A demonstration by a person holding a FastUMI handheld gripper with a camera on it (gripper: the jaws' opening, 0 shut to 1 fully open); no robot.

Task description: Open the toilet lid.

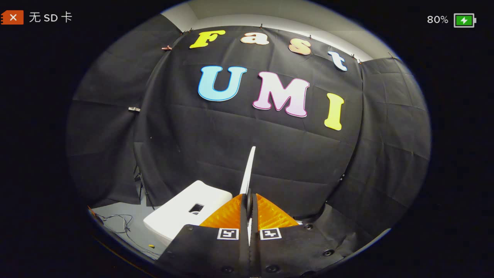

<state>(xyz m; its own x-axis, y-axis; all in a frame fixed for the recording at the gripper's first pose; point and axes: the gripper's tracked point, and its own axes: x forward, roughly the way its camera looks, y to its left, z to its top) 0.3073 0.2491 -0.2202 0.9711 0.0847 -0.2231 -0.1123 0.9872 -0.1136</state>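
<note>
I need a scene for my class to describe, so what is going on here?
A person's hand-held tool is shut on the thin edge of a white toilet lid, which rises edge-on from between its fingers. The white toilet tank sits just beside it, with cables on the floor beyond.

Dim booth, sharp centre (fisheye bends the edges).

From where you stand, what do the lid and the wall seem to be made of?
Lid: seemingly hard plastic, white and smooth; its thin edge stands rigid, pinched between the closed tongs. Wall: black cloth, matte, with visible creases and folds.
</note>
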